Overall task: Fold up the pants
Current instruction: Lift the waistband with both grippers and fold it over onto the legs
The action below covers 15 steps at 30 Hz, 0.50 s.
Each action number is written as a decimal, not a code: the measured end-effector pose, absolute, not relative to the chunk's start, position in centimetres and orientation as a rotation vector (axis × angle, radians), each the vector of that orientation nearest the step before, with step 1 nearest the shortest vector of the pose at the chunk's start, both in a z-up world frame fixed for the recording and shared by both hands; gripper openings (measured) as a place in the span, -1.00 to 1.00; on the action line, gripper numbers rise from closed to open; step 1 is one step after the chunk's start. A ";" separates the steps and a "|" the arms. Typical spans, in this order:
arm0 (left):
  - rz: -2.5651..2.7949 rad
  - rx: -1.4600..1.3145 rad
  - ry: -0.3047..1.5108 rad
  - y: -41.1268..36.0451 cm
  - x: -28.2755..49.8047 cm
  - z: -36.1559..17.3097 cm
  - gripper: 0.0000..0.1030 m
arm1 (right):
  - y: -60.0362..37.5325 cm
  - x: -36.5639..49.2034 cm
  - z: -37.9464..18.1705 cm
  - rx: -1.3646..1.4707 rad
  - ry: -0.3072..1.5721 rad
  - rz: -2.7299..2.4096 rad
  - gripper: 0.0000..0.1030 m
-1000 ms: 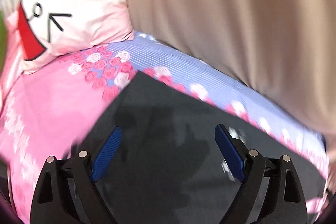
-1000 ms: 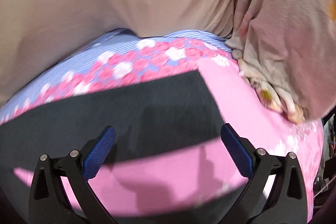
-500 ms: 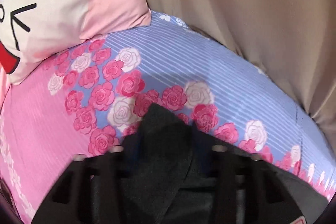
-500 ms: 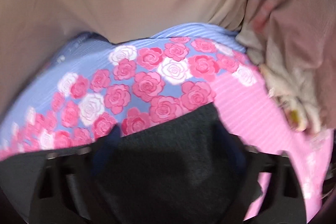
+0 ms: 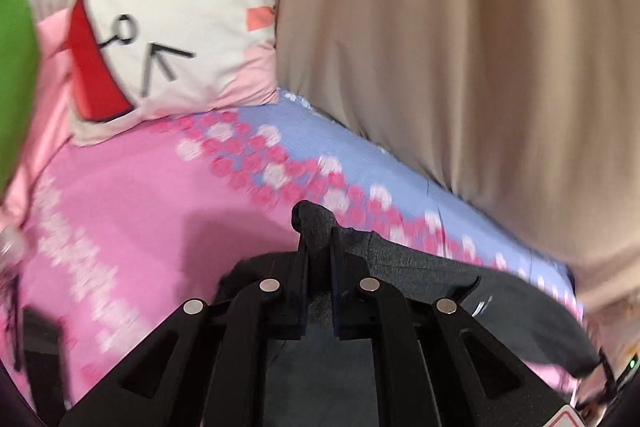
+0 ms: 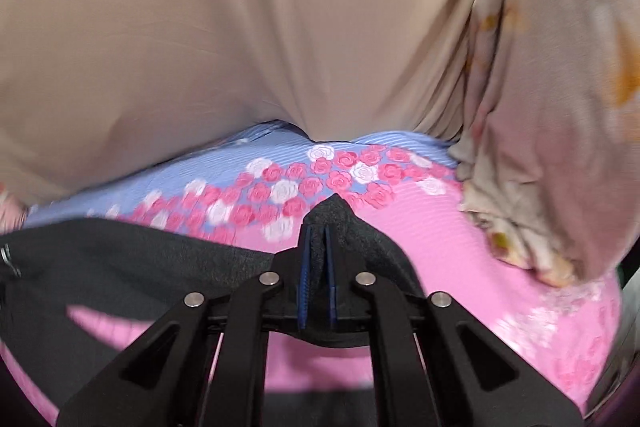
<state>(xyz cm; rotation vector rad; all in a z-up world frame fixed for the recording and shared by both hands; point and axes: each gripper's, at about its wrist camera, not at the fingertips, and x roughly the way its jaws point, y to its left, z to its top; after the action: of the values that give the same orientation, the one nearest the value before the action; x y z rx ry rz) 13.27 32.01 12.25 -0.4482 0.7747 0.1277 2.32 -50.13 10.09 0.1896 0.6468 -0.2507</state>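
Note:
The dark grey pants [image 5: 440, 279] lie across a pink and lilac rose-print bedsheet [image 5: 140, 207]. My left gripper [image 5: 318, 239] has its jaws closing tight on one corner of the pants, and a nub of cloth sticks out past the pads. In the right wrist view my right gripper [image 6: 318, 231] pinches another corner of the pants [image 6: 140, 255] between its blue pads [image 6: 305, 267]. That corner is lifted off the sheet [image 6: 460, 267], and the cloth trails away to the left.
A white and pink cartoon-face pillow [image 5: 168, 27] leans at the back left. A beige curtain [image 5: 460, 67] hangs along the far side of the bed. A crumpled floral blanket [image 6: 540, 147] sits at the right. A green object [image 5: 14, 79] shows at the left edge.
Both grippers went from wide open over the flat pants to shut on a corner each. Both have since risen and pulled back, lifting the cloth.

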 end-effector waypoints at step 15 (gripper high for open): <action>0.076 -0.738 0.789 34.3 -0.6 3.1 0.60 | -50.4 -14.0 4.1 0.396 0.654 -0.264 0.29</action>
<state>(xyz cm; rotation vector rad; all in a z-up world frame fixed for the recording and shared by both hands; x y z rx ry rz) -0.60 34.30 3.06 -0.7383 0.7887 0.0763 -13.97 -50.42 4.10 0.3964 0.6540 -0.2638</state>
